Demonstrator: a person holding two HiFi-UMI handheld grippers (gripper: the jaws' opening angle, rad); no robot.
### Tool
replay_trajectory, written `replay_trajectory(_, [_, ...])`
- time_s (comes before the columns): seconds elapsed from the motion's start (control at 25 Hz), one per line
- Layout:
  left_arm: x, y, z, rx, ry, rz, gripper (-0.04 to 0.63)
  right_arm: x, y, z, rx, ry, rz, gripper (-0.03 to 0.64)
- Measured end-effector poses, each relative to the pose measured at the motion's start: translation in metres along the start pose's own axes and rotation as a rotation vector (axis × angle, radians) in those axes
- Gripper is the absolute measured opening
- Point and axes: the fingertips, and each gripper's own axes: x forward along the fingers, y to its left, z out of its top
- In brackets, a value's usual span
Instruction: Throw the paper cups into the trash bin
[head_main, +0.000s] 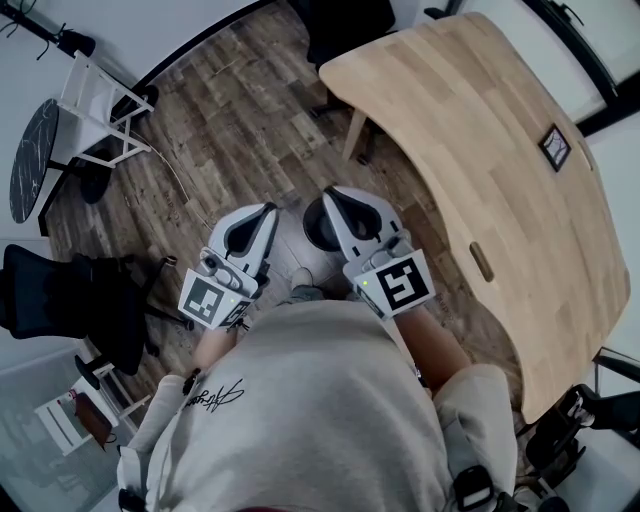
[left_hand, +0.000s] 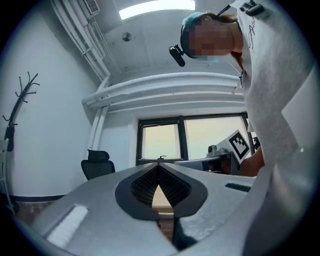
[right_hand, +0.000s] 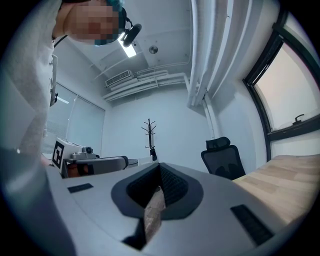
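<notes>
Closed & empty: left hand-held gripper (head_main: 268, 210) & right hand-held gripper (head_main: 335, 192), by trash bin (head_main: 318, 228).
Head view: bin on wood floor (head_main: 230, 130) btwn the two; table (head_main: 480, 150) at right. Left gripper view: jaws together, nothing btwn. Right gripper view: same.

Near the centre of the head view, the left gripper (head_main: 266, 210) and the right gripper (head_main: 336, 193) were held side by side, pointing toward the frame's top, each with jaws closed together and empty.
</notes>
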Motion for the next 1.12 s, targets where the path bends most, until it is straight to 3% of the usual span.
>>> replay_trajectory(1.12, [0.007, 0.011, -0.003, -0.008, -0.003, -0.013, 0.003, 0.004, -0.004, -0.007, -0.015, 0.024, -0.033, 0.008])
